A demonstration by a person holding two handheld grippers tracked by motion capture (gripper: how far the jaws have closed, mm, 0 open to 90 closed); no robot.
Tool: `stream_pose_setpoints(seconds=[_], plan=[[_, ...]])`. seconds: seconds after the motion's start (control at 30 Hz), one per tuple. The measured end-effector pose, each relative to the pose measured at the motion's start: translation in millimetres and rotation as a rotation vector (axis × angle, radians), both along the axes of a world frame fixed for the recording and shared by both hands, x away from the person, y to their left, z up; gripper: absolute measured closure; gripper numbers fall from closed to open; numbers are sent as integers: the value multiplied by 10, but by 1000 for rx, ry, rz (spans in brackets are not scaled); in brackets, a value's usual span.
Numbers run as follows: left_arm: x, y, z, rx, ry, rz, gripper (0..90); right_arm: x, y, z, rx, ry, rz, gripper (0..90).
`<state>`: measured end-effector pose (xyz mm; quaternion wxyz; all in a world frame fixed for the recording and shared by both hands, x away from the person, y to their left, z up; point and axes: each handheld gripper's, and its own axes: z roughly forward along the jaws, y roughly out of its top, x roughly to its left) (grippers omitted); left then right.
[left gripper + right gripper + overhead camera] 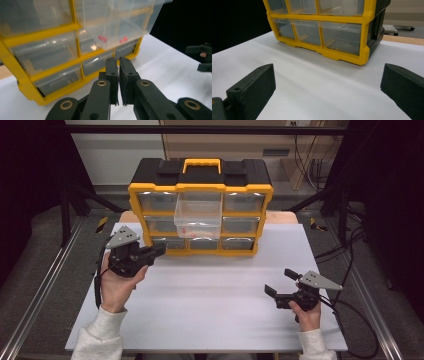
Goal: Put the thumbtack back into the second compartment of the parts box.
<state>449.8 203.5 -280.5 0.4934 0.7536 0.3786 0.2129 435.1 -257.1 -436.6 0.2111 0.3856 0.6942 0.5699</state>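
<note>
A yellow and black organizer [200, 187] with clear drawers stands at the back middle of the white table [210, 295]. Its centre drawer [198, 215] is pulled out and holds small red pieces [102, 38]. My left gripper [161, 249] is raised at the left, just in front of the organizer's lower left drawers. Its jaws are shut together with nothing between them [118, 63]. My right gripper [277, 280] rests low at the right front of the table, open, with bare table between its jaws [327, 82], pointing toward the organizer's bottom row [337, 37].
Metal rails [45, 285] run along both sides of the table. Cables [350, 255] lie on the floor to the right. A wide stretch of table lies between the two grippers.
</note>
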Motion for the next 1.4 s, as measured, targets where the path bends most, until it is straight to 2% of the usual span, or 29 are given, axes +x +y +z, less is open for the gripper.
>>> stream_pose_setpoints(seconds=[0.3,0.57,0.73,0.93,1.17,1.4], plan=[[24,-64,390,-19,-56,0,852,-1,-4,4,0,0,0,3],[126,-222,612,-15,-84,0,852,-2,-4,3,0,1,-1,3],[230,-339,710,-16,-87,-13,852,0,1,0,0,2,0,3],[426,-482,739,-2,-79,-9,852,-3,-9,7,4,-2,1,3],[610,-652,664,23,-63,-19,852,-1,-4,4,2,0,3,2],[758,-755,545,85,-21,-10,848,-2,-10,8,5,-3,2,3]])
